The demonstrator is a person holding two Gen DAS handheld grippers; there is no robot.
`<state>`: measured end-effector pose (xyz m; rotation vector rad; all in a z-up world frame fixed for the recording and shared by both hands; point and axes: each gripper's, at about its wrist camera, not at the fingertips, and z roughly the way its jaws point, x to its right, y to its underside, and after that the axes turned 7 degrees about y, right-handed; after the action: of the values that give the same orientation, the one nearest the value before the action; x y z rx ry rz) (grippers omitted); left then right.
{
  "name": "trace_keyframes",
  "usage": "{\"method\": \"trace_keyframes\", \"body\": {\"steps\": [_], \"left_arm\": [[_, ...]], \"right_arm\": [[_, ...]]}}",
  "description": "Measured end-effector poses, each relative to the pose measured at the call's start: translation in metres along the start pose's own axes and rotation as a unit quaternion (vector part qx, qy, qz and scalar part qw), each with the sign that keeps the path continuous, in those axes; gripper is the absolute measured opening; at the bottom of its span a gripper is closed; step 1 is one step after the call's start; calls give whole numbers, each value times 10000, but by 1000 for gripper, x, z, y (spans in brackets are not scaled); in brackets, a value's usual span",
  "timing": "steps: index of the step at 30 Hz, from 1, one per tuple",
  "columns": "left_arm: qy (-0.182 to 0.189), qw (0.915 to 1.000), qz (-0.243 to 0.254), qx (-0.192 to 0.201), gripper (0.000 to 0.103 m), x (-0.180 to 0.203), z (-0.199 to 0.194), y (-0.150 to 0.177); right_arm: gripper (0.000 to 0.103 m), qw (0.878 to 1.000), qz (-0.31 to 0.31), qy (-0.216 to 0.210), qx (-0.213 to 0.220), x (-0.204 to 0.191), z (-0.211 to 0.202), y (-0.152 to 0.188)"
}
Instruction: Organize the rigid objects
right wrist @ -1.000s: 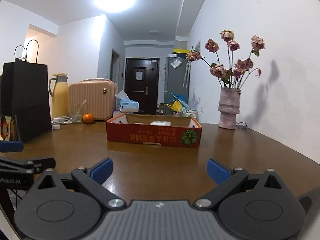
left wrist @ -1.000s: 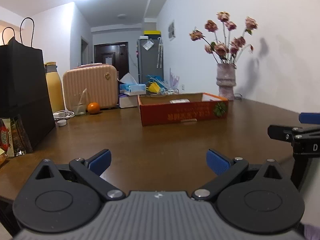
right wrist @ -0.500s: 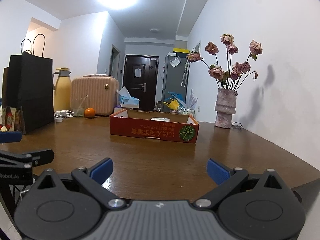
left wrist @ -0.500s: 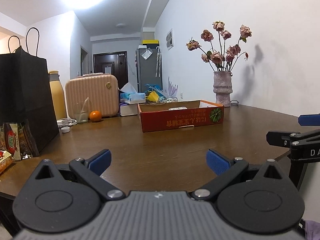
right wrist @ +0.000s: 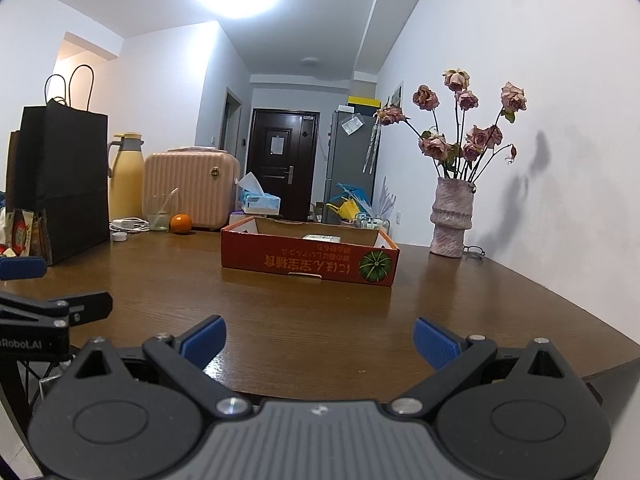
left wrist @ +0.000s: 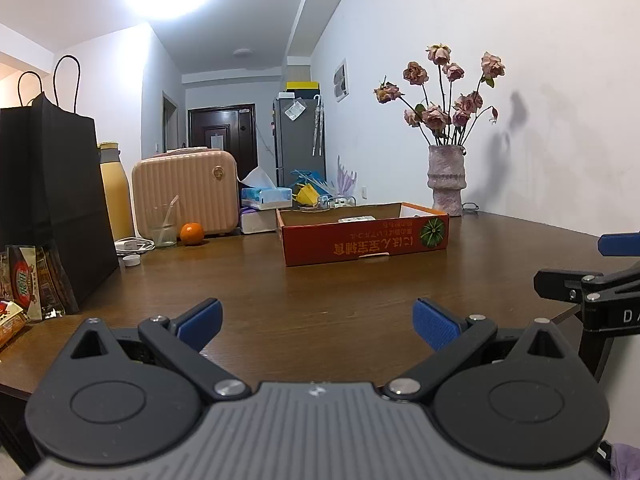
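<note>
While empty, both hand-held grippers (left wrist: 316, 320) (right wrist: 318, 338) agape.

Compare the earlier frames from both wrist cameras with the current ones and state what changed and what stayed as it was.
Both views tilted upward: the red cardboard box and vase of dried roses sit lower in frame, with more ceiling showing. The left gripper and right gripper took hold of nothing and let nothing go. Unchanged: both grippers open and empty, and the box, vase, orange and black bag in place on the table.
</note>
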<state>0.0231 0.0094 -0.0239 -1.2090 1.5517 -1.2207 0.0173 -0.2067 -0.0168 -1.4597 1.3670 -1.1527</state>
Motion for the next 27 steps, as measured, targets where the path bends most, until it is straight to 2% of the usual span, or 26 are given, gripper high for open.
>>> {"method": "trace_keyframes", "body": {"steps": [27], "left_arm": [[15, 10000, 28, 18, 103, 1, -1, 1]], "right_arm": [[101, 10000, 1, -2, -10, 0, 1, 0]]}}
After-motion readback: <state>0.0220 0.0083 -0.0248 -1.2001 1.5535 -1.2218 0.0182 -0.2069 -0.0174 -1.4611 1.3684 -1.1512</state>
